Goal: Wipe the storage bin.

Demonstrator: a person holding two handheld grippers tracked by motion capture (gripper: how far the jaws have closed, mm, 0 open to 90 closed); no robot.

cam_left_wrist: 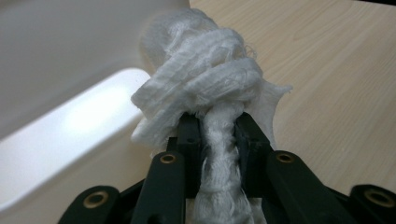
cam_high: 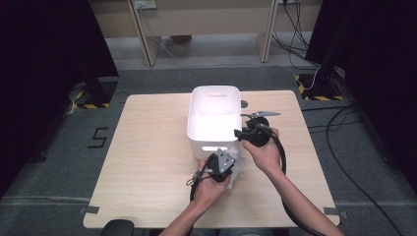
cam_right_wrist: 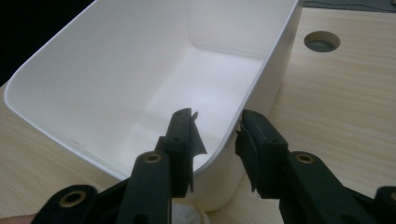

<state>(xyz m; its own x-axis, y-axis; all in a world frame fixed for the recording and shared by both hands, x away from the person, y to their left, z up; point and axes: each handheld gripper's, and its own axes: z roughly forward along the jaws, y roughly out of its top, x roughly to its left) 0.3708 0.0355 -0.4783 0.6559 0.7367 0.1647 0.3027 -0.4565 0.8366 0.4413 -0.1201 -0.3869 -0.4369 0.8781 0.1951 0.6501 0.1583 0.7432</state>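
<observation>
Pale wood-grain bench (cam_high: 147,162): rectangular top with a round cable hole (cam_right_wrist: 322,41) near its far edge. A painted figure "5" sits on the grey floor to the left of the bench; no other brand, label or writing can be read on any item.

White rectangular plastic bin (cam_high: 213,120): stands upright near the middle of the bench, open top, interior bare, a handle slot in each short end wall. Its long axis runs away from the person.

Right gripper (cam_high: 244,132): held at the bin's right side, near corner. The right gripper view shows the bin's side wall passing between the jaws, which stand apart on either side of the rim (cam_right_wrist: 243,107). The left jaw is inside the bin, the right jaw outside. Whether the pads actually press the wall I cannot tell. Judgement: this hand is steadying the bin.

Left gripper (cam_high: 231,160): just in front of the bin's near end wall, low over the bench. Its jaws are clamped on a crumpled white gauze-like cloth (cam_left_wrist: 205,88), the twisted tail running back between the pads and the knotted bulk bunched beyond the tips.

Governing relation: the cloth lies outside the bin, just beside its near wall and below the rim. The opening lies up and away from the jaws. The left hand is the nearer one and carries the load, so the cloth must rise over the near rim before release.
</observation>
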